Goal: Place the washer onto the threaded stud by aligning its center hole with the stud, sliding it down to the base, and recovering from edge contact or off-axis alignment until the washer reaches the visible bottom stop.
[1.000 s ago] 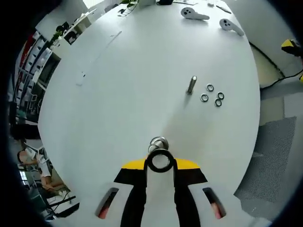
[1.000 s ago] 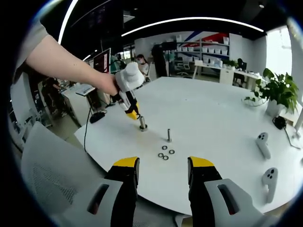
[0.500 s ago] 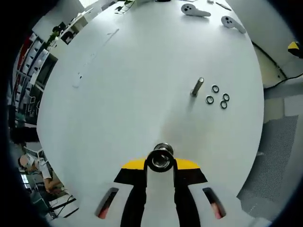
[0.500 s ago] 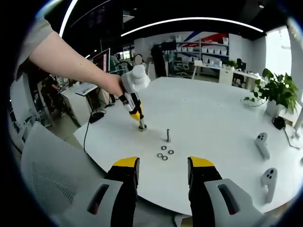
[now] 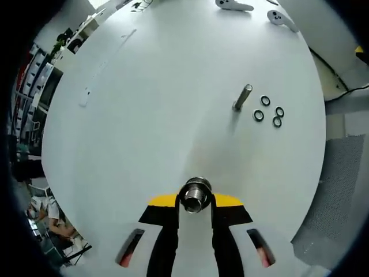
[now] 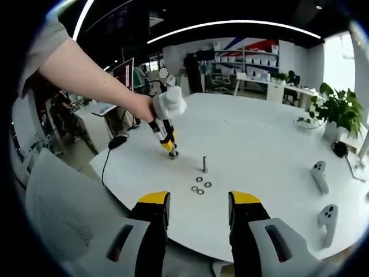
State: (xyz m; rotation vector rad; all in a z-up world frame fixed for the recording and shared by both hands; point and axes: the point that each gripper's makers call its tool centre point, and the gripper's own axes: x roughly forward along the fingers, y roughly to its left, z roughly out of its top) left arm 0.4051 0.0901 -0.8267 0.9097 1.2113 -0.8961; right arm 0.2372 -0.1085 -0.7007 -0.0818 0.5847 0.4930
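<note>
My left gripper (image 5: pixel 195 199) is shut on a metal washer (image 5: pixel 195 195) at its tips, and the head of a threaded stud (image 5: pixel 196 190) shows end-on through the ring. In the right gripper view, that left gripper (image 6: pixel 168 144), held by a person's hand, points down onto the same stud (image 6: pixel 173 154) near the white table's (image 6: pixel 259 144) left edge. A second upright stud (image 5: pixel 242 97) (image 6: pixel 204 164) stands further in, with several loose washers (image 5: pixel 269 112) (image 6: pixel 200 187) beside it. My right gripper (image 6: pixel 199 202) hangs open over the table's front edge, holding nothing.
Two white hand controllers (image 6: pixel 320 176) lie on the table's right side and also at the far edge (image 5: pixel 233 5). A potted plant (image 6: pixel 339 112) stands at the back right. A grey mesh chair (image 6: pixel 57 219) sits off the table's front left.
The left gripper has swung more upright over the stud. The stud's head, earlier seen just beyond the washer, now shows inside the ring. The right gripper has stayed put.
</note>
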